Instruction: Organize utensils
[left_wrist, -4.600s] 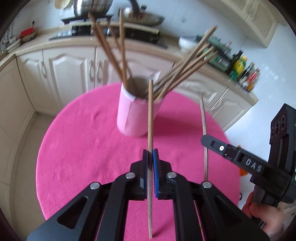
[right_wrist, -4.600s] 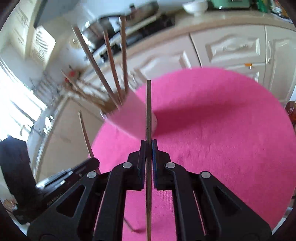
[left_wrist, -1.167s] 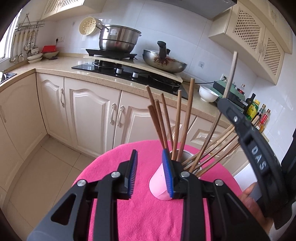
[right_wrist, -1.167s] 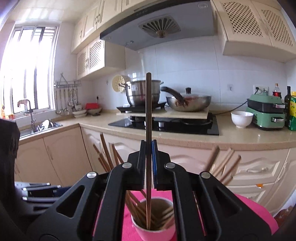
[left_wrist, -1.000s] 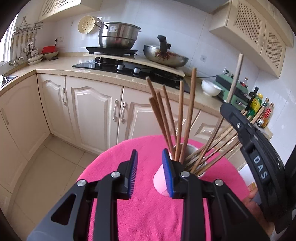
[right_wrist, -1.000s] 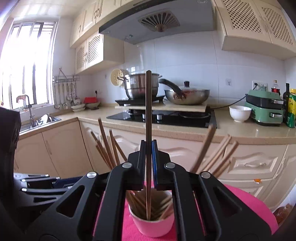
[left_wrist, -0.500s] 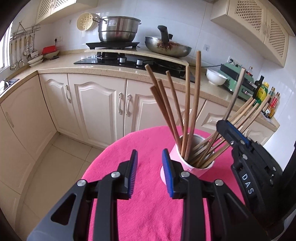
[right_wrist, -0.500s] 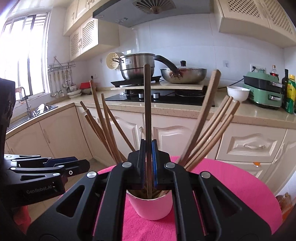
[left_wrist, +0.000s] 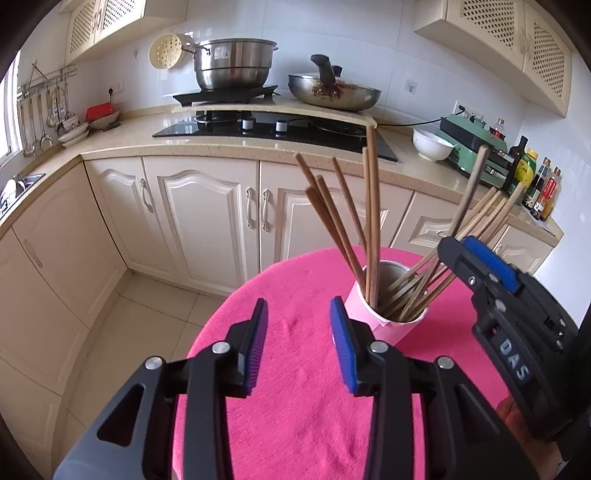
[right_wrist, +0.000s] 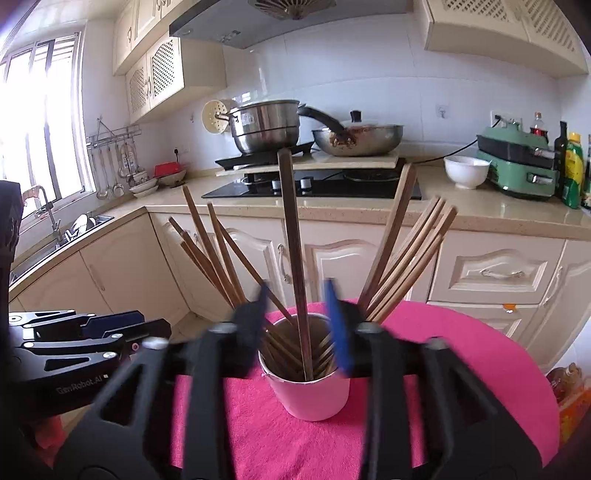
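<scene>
1. While the right claw (right_wrist: 298, 317) is opening, its blue pads blurred with motion, one dark chopstick (right_wrist: 293, 236) stands between the jaws, apart from both pads, its lower end down inside the pink cup (right_wrist: 308, 397). Released, by my reading: the pads no longer press on it.
2. Why upright: the stick is nearly vertical with its tip in the cup, so letting go there should drop it in among the others rather than onto the cloth.
3. The other chopsticks (right_wrist: 402, 258) lean against the cup rim in two fans, one to the left and one to the right, because the cup is wide and they rest on its wall. The freed stick sits in the gap between the fans.
4. The cup stands on the pink cloth (left_wrist: 295, 406) of the round tabletop, toward the far edge on the cabinet side, just beyond the right claw's fingertips.
5. The left claw (left_wrist: 297, 343) is also opening, with nothing between its jaws; only cloth shows in the gap. The cup lies just beyond and to the right of its right pad.
6. Judgement: every stick in view is in the cup; no loose one is visible on the cloth in either view.
</scene>
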